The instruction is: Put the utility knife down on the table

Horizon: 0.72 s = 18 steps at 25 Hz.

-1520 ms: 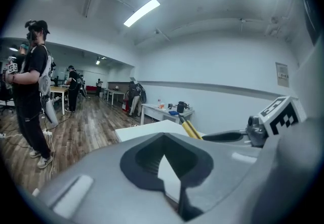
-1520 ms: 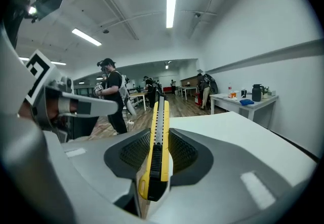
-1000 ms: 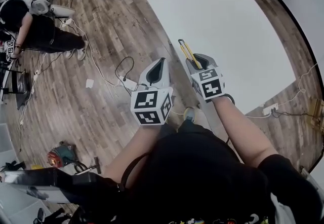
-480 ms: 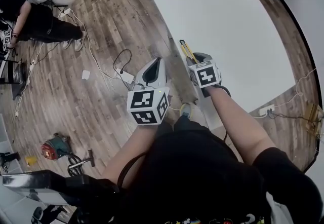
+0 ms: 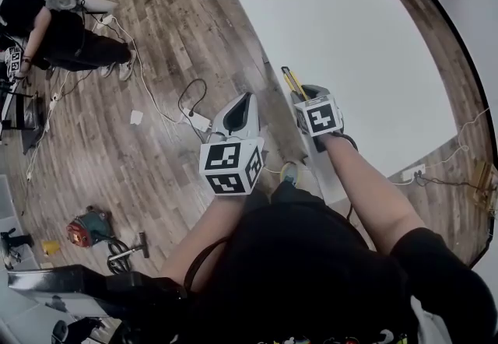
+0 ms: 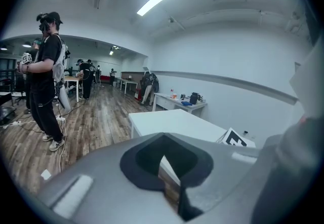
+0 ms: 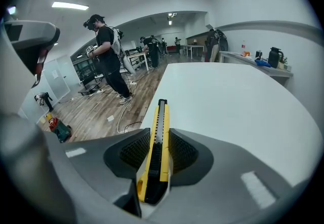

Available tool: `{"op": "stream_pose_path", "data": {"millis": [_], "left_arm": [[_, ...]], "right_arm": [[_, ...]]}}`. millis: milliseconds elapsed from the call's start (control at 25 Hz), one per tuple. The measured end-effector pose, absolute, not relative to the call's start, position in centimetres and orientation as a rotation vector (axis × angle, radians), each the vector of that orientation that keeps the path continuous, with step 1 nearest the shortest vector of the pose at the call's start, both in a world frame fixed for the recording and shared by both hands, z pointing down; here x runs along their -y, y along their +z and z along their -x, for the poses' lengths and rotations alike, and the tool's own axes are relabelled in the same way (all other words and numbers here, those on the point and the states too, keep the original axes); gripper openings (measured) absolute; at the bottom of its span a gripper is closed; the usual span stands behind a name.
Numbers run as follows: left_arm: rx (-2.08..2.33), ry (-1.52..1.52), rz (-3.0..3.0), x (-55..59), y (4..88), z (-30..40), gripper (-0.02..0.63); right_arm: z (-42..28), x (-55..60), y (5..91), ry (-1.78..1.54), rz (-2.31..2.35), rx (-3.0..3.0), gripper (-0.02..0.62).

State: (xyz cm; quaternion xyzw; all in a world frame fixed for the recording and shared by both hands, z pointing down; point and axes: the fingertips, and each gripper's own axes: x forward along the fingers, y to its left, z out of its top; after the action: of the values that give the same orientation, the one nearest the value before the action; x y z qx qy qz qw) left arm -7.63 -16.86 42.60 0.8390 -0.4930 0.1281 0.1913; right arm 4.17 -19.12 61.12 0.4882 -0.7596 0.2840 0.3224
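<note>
Table (image 5: 366,47) — knife (image 7: 161,119) half-hidden in right tool (image 7: 157,153)

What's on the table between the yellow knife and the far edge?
Nothing. The right gripper view shows only bare white table beyond the utility knife in the right tool.
</note>
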Motion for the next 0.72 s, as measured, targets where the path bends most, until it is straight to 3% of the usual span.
{"op": "stream_pose_path", "data": {"millis": [240,360,720], "left_arm": [[1.373,0.365,-2.371,17.3,42.4,7.2,0.000],[1.365,0.370,-2.380,17.3,42.2,7.0,0.000],[1.330,0.380,-2.413,17.3,42.0,6.5,0.000]], "right_arm": [[-4.6,19.6,60.8,0.716,-1.307,1.980,0.144],[-4.7,19.4,60.8,0.719,-1.294,1.981,0.193],[-4.6,18.4,58.1,0.743,-1.356,2.051,0.170]]}}
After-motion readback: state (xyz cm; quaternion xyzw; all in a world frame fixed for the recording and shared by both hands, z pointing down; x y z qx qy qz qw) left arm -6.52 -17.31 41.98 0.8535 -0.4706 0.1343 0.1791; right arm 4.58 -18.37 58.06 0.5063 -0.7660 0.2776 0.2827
